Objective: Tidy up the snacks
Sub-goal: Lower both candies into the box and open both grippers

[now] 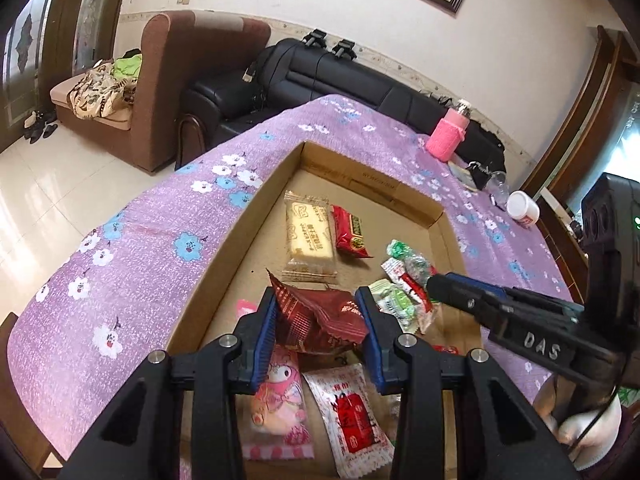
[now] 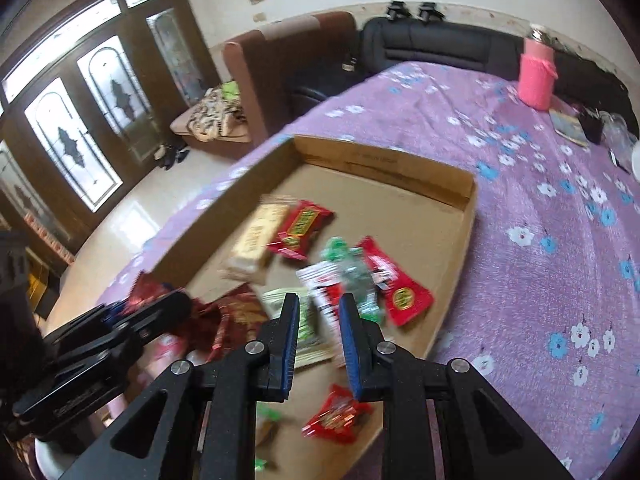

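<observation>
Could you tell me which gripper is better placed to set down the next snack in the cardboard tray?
The left gripper: it already pinches a dark red crinkled packet above the cardboard tray. The right gripper hangs shut and empty over the green and white packets.

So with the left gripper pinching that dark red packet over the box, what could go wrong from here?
1. The left gripper clamps the crumpled dark red packet at its middle; brittle contents might get crushed.
2. The right gripper sits close beside it over the green and white packets, so the two tools could collide.
3. The right wrist view is motion-blurred, and its jaws look nearly shut with nothing clearly gripped.
</observation>
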### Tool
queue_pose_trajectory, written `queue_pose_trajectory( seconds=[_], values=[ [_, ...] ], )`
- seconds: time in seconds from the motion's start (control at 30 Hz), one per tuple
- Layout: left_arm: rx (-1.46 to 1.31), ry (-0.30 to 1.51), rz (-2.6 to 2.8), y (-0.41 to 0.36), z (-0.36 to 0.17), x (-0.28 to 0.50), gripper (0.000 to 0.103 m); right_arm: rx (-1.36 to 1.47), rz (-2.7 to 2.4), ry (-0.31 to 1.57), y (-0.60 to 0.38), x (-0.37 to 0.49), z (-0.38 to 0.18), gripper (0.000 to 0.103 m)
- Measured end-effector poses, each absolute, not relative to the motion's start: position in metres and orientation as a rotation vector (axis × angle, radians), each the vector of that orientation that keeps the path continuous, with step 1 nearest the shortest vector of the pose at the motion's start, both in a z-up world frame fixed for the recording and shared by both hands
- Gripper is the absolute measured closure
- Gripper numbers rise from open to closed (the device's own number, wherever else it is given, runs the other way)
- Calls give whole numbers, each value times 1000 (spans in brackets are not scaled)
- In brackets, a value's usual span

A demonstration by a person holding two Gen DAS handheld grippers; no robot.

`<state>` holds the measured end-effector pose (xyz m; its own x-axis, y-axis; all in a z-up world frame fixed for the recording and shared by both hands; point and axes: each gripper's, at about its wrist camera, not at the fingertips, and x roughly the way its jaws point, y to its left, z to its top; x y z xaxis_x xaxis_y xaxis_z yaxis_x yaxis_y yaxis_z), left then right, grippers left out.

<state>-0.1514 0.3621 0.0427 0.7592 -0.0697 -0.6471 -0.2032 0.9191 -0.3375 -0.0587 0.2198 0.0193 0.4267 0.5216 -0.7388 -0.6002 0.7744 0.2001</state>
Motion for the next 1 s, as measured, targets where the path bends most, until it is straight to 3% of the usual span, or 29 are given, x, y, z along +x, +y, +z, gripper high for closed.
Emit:
queue_pose_trajectory(
  seconds=[0.37,0.87,1.0],
  values=[
    [-406,682,76,365,50,-178,66,-113,850,974,244,-88,-3,80],
    [-387,723,82,362,40,-161,66,19,694,984,208,-35,-1,80],
    [-397,716,80,362,39,-162,66,17,770,986,222,-40,4,59]
  ],
)
